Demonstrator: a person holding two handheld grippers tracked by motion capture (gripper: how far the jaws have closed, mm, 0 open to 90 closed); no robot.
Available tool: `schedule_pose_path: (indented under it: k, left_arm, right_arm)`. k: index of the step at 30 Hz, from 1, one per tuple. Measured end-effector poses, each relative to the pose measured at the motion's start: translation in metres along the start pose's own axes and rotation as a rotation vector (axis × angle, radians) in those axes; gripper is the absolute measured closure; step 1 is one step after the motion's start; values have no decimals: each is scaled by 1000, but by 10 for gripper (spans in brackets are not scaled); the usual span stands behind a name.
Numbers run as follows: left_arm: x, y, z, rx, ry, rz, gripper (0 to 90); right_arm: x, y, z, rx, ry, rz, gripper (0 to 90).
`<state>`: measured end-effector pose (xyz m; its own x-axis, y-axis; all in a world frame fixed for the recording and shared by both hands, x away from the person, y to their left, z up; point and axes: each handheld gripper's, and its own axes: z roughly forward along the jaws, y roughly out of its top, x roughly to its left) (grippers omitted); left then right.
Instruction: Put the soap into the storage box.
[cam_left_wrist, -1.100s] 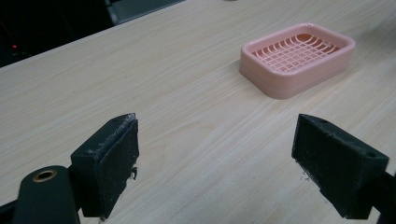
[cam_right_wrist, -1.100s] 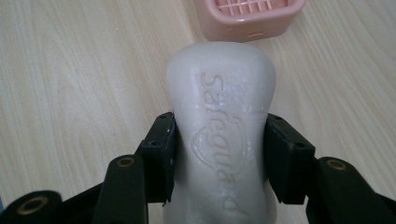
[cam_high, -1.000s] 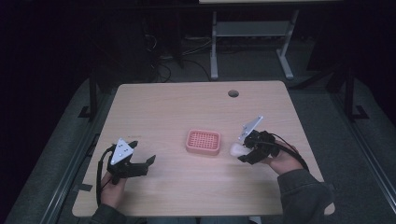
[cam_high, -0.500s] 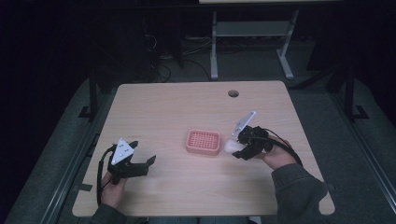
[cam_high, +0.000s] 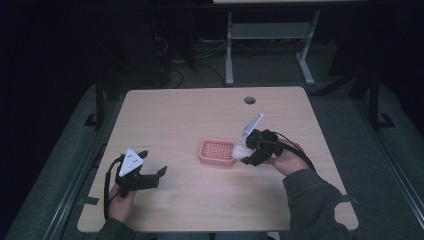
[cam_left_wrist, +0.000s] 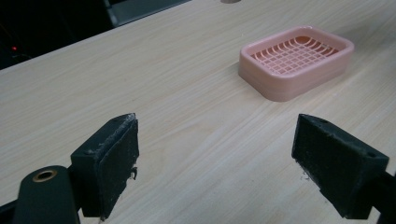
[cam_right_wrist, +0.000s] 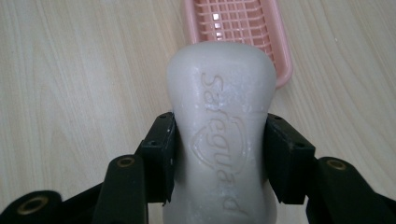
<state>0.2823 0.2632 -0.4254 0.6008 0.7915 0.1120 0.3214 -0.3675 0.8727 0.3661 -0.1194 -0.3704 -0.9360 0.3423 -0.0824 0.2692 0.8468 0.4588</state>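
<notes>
A pink soap dish (cam_high: 217, 152) with a gridded floor sits near the middle of the wooden table (cam_high: 175, 115); it is empty in the left gripper view (cam_left_wrist: 296, 59). My right gripper (cam_high: 246, 152) is shut on a white bar of soap (cam_right_wrist: 220, 126) stamped with a brand name, held just above the table at the dish's right end (cam_right_wrist: 238, 23). The soap (cam_high: 240, 151) nearly touches the dish's rim. My left gripper (cam_high: 159, 176) rests at the front left of the table, open, with nothing between its black pads (cam_left_wrist: 112, 161).
A round cable hole (cam_high: 250, 100) lies at the table's back edge. Behind the table stands a metal frame (cam_high: 265, 35) among cables on a dark floor. Bare tabletop stretches between the two grippers.
My right gripper has carried the soap to the left, from beside the dish to its right rim. The left gripper has stayed put.
</notes>
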Motion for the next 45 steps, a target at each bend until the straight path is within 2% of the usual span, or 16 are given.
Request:
schedule_pose_path:
  k: [19,25,28,39,45]
  left_arm:
    - [0,1,0,-2,0,-1,146]
    - [0,2,-1,-5,0,3,146]
    - [0,1,-1,-5,0,2,146]
    - [0,2,-1,-8,2,7,146]
    - [0,2,-2,-7,0,3,146]
  right_arm:
    - [-9,41,17,23,22,-47,490]
    - [-11,46,24,24,37,-50,490]
    - [-14,48,30,42,39,-52,491]
    - [-20,60,33,35,41,-54,490]
    - [-23,65,45,46,51,-59,490]
